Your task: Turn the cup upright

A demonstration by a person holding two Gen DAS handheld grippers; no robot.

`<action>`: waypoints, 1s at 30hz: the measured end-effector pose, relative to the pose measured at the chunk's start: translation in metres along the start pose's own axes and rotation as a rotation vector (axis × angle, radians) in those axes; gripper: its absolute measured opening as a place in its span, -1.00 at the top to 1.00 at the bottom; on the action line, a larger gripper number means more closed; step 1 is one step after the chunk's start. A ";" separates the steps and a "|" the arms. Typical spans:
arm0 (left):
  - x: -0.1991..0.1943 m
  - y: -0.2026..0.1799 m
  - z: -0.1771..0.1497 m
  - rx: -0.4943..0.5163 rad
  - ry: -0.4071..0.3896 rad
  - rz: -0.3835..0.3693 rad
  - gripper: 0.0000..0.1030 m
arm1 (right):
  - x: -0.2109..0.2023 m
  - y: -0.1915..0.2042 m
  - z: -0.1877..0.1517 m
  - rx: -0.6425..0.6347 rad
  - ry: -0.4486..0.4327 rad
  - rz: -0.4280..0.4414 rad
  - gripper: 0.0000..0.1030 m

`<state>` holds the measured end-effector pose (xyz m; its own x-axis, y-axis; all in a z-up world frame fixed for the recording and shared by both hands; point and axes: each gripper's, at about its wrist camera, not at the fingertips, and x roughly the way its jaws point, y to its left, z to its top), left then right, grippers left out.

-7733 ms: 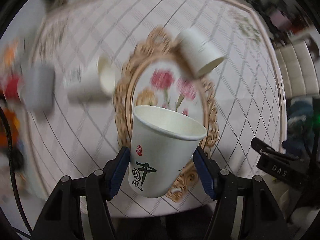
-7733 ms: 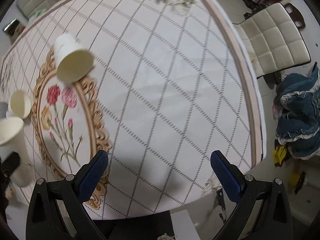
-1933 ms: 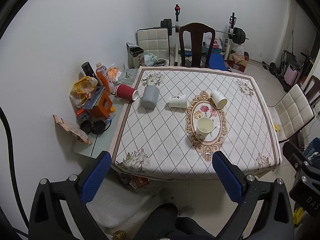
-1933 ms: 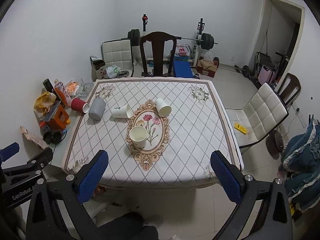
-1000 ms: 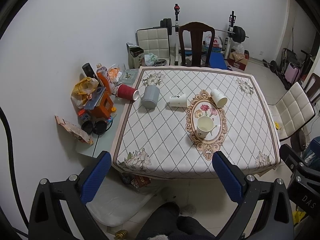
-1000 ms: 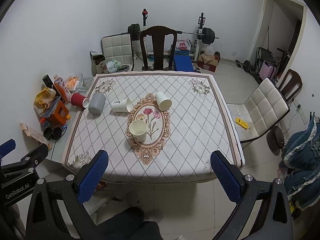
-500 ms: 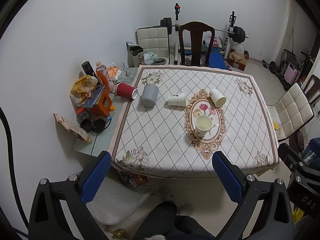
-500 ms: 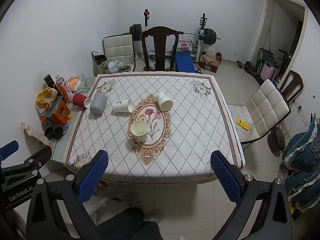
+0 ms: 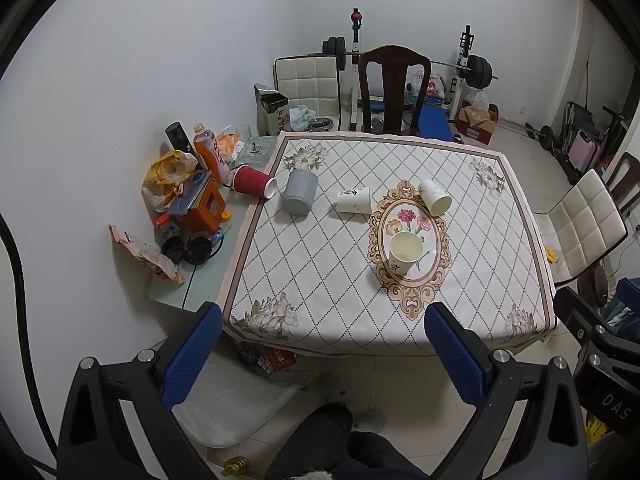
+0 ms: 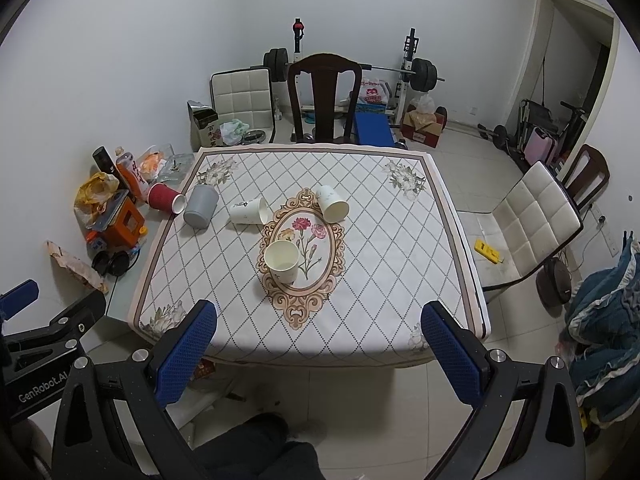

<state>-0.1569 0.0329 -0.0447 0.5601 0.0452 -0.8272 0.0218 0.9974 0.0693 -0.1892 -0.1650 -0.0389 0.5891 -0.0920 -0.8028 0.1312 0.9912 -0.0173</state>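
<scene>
A white paper cup (image 9: 405,252) (image 10: 281,261) stands upright on the floral oval in the middle of the table (image 9: 312,264) (image 10: 384,264). Two more white paper cups lie on their sides behind it: one to the left (image 9: 353,200) (image 10: 248,211), one to the right (image 9: 434,197) (image 10: 332,203). A grey cup (image 9: 299,197) (image 10: 201,205) and a red cup (image 9: 253,181) (image 10: 165,197) lie at the far left. My left gripper (image 9: 322,352) and right gripper (image 10: 318,350) are both open and empty, held well back from the table's near edge.
A cluttered side table (image 9: 188,216) stands left of the table. A dark wooden chair (image 10: 325,96) and weight bench are behind it, a white padded chair (image 10: 532,220) to the right. Tiled floor lies between me and the table.
Seconds ago my left gripper held the printed cup over the table; it now stands upright on the oval. Both grippers have pulled far back. In the last second the views barely shift.
</scene>
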 end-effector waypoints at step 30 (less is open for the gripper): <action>-0.010 0.002 0.006 -0.017 -0.008 0.006 -1.00 | -0.003 0.001 0.000 0.000 0.005 0.012 -1.00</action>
<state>-0.1574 0.0339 -0.0335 0.5668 0.0510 -0.8223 0.0041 0.9979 0.0648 -0.1905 -0.1633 -0.0364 0.5870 -0.0801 -0.8056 0.1245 0.9922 -0.0079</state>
